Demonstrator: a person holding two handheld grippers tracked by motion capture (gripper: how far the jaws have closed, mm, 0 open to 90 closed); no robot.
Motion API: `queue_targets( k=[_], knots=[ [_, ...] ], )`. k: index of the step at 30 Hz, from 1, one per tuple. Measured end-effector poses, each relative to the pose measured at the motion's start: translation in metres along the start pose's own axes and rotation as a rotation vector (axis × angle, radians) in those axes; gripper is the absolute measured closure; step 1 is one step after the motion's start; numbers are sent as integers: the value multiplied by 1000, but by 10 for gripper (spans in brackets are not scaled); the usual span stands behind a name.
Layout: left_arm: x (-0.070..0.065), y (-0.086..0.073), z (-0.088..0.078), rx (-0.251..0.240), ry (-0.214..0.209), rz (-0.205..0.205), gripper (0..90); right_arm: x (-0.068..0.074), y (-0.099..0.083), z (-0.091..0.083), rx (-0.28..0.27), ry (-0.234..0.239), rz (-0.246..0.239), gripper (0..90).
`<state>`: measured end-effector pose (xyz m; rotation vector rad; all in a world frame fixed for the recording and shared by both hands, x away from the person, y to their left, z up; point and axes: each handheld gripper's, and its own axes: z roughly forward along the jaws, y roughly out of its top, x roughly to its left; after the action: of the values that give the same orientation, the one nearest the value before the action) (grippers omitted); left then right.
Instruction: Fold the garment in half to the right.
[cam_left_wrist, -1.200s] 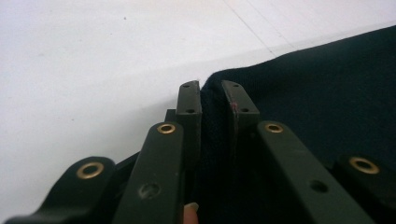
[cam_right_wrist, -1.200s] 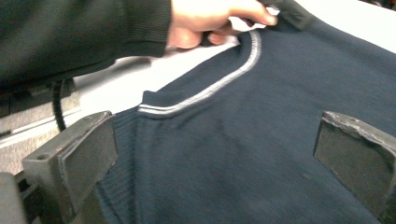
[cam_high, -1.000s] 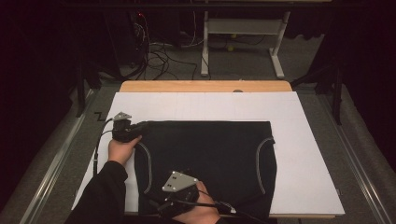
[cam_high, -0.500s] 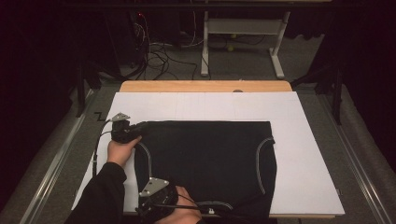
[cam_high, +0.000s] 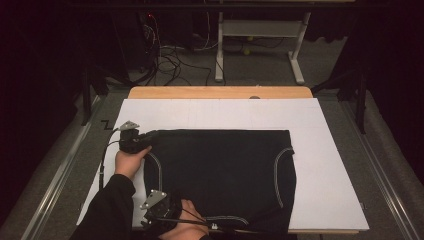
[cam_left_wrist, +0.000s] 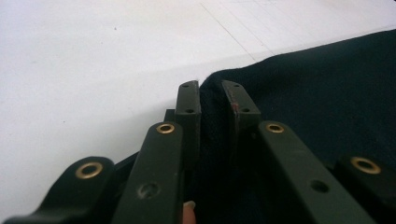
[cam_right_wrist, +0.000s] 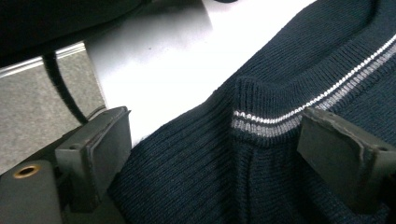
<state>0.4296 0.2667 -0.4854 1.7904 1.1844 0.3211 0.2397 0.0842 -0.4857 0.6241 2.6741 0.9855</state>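
The room is dim and its edges fall into black; the white worktop (cam_high: 330, 165) is lit from above. Close views are soft and slightly blurred.

White board (cam_high: 320, 165) covers the tabletop, w/ a strip of wood table edge (cam_high: 220, 92) showing at the far side. Behind it: grey carpet floor (cam_high: 260, 65), a tangle of cables (cam_high: 170, 57), and a light metal desk frame (cam_high: 260, 30) w/ two legs. Metal rails (cam_high: 385, 170) run along both sides of the table; bkgd is dark.
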Motion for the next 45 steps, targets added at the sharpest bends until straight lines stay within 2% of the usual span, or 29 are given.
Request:
queue_targets(
  k=[8, 19, 22, 28, 41, 45],
  knots=[
    [1, 0, 0, 0, -1, -10, 747, -1, -2, -3, -11, -34, 13, 262],
    [1, 0, 0, 0, 5, -20, 744, -8, -7, -11, -34, -70, 25, 598],
    [1, 0, 0, -1, 4, -19, 744, -9, -7, -12, -32, -82, 20, 650],
    [2, 0, 0, -1, 0, -24, 744, -14, -8, -15, -31, -54, 31, 699],
    [3, 1, 0, 7, 1, -36, 750, -16, -13, -37, -131, -44, 23, 721],
    [3, 2, 3, 26, 8, -42, 754, -18, -15, -44, -161, -45, 16, 726]
  ],
)
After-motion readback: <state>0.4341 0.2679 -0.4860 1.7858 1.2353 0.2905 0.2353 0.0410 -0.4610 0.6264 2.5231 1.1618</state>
